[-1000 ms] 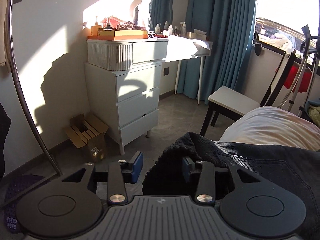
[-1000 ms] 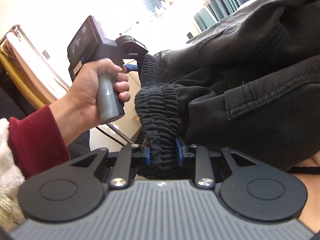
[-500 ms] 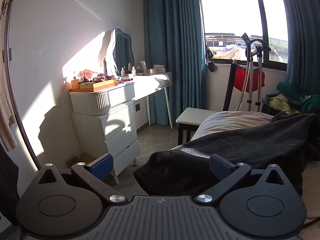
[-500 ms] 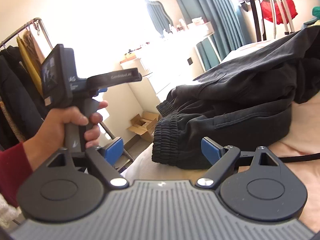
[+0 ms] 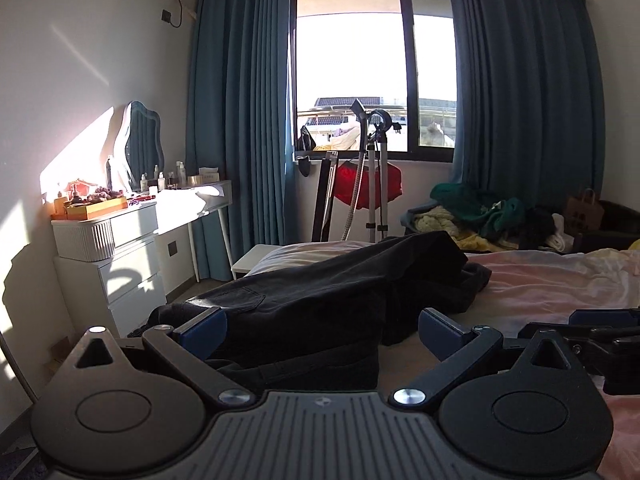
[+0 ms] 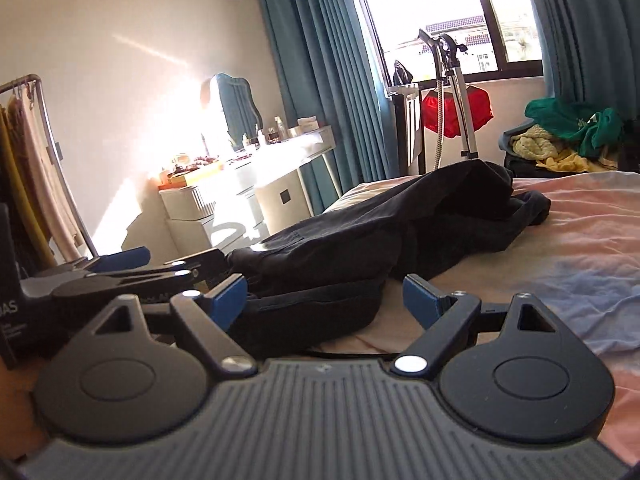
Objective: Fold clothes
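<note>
**Dark trousers lie loose on the bed, both claws spread wide**

The black trousers [image 5: 320, 304] lie in a rumpled, partly doubled heap across the middle of both views, stretching from the lower centre back toward the window. In the right wrist view the same trousers [image 6: 380, 232] run from the lower left of centre up to the middle right, their near edge folded under into a thick roll. They rest on the bed [image 5: 560, 280], whose pale pink sheet fills the right side of each frame.

The left claw [image 5: 322, 330] stands wide open at the bottom of its view, its blue-tipped fingers [image 5: 202, 330] splayed to either side of the garment's near end and gripping nothing. The right claw [image 6: 324, 300] is likewise spread apart, empty, with the near roll of cloth sitting between and just beyond its tips. The left claw also shows at the left edge of the right wrist view, just beside the trousers' end.

Farther out, a white chest of drawers [image 5: 116, 276] stands at the left with a cluttered dressing bench [image 5: 200, 200] and mirror [image 5: 142, 144] behind it. Teal curtains [image 5: 240, 120] frame the bright window [image 5: 376, 80] at upper centre. A garment steamer [image 5: 372, 172] stands below the window, and a heap of green and yellow clothes [image 5: 476, 212] sits at the right.
</note>
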The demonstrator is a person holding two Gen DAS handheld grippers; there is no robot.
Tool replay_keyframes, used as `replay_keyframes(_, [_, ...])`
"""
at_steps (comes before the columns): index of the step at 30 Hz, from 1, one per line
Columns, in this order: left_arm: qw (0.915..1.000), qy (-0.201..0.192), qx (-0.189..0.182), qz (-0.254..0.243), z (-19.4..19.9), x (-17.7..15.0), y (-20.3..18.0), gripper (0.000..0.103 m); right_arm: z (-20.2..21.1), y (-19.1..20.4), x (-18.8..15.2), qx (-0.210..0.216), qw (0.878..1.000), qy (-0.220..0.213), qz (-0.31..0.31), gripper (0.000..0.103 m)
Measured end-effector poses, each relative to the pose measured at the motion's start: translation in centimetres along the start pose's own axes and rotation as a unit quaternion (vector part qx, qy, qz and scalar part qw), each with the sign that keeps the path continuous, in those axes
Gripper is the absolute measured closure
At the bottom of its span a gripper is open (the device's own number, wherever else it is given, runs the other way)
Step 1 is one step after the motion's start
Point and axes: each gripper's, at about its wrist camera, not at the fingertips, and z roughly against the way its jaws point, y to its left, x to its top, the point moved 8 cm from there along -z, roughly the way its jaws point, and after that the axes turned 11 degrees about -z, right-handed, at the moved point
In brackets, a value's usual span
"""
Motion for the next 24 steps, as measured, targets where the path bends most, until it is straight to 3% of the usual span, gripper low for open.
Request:
replay_keyframes(6, [0.9999,-0.013,-0.009,-0.007,0.2,-1.3,-5.0,0.000,-0.1,-5.7,-1.7,-0.044,0.999,-0.011,-0.008,0.016])
replay_keyframes(13, [0.9997,-0.005,-0.020,-0.013,-3.4,-2.5,-6.3,0.000,0.8,-7.8,-1.5,-0.049,0.998,-0.042,0.017,0.016])
replay_keyframes(15, [0.9994,0.005,-0.033,-0.005,-5.6,-3.0,-5.8,0.000,0.2,-9.2,-1.8,-0.047,0.998,-0.036,-0.013,0.016])
replay_keyframes(19, [0.9944,0.026,-0.096,0.034,-10.5,-4.5,-5.0,0.000,-2.6,-12.3,-2.0,-0.058,0.995,-0.003,-0.086,0.022])
replay_keyframes(23, [0.9894,0.038,-0.110,0.088,-12.9,-5.8,-3.9,0.000,-6.8,-15.5,0.2,-0.048,0.981,0.022,-0.187,0.028])
replay_keyframes(24, [0.9870,0.042,-0.121,0.096,-13.3,-6.3,-3.8,0.000,-8.2,-16.6,1.0,-0.050,0.977,0.023,-0.206,0.033])
